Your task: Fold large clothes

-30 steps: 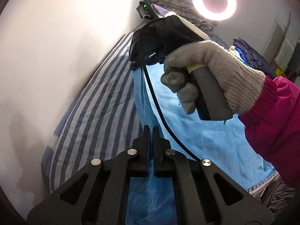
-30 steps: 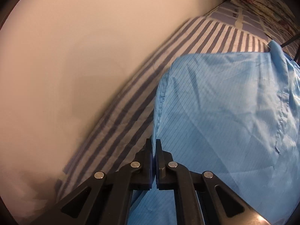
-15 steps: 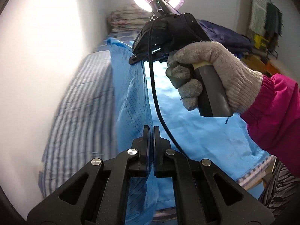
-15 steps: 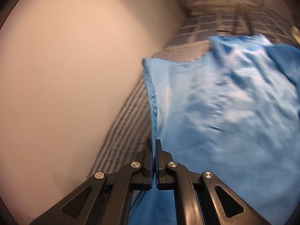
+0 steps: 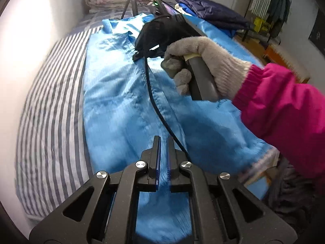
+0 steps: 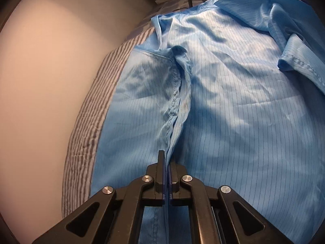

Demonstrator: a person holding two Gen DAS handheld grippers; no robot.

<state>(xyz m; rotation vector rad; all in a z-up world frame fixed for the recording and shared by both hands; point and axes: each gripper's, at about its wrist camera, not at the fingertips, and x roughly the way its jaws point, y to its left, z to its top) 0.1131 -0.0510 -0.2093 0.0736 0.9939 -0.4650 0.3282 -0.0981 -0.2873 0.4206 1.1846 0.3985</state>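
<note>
A large blue garment [image 5: 121,93] is lying spread across the striped bedsheet [image 5: 52,101], filling the middle of both wrist views, with the sheet showing as a band down the left of each frame beside a pale wall [image 6: 50,71]. In the left wrist view the left gripper [image 5: 163,158] at bottom centre is standing slightly parted, a narrow gap showing between its blue-lined fingers; blue cloth is showing in that gap, but whether it is being pinched cannot be told. In the right wrist view the right gripper [image 6: 167,174] at bottom centre is pressing nearly closed on a raised seam fold of the garment that is running up the frame from its tips. In the upper middle of the left view, a gloved right hand [image 5: 205,61] in a pink sleeve [image 5: 284,105] is gripping the right tool's handle over the garment, its black cable [image 5: 156,105] trailing down toward the bottom of the frame. A dark blue jacket [image 5: 213,14] is sitting at the upper right.
</note>
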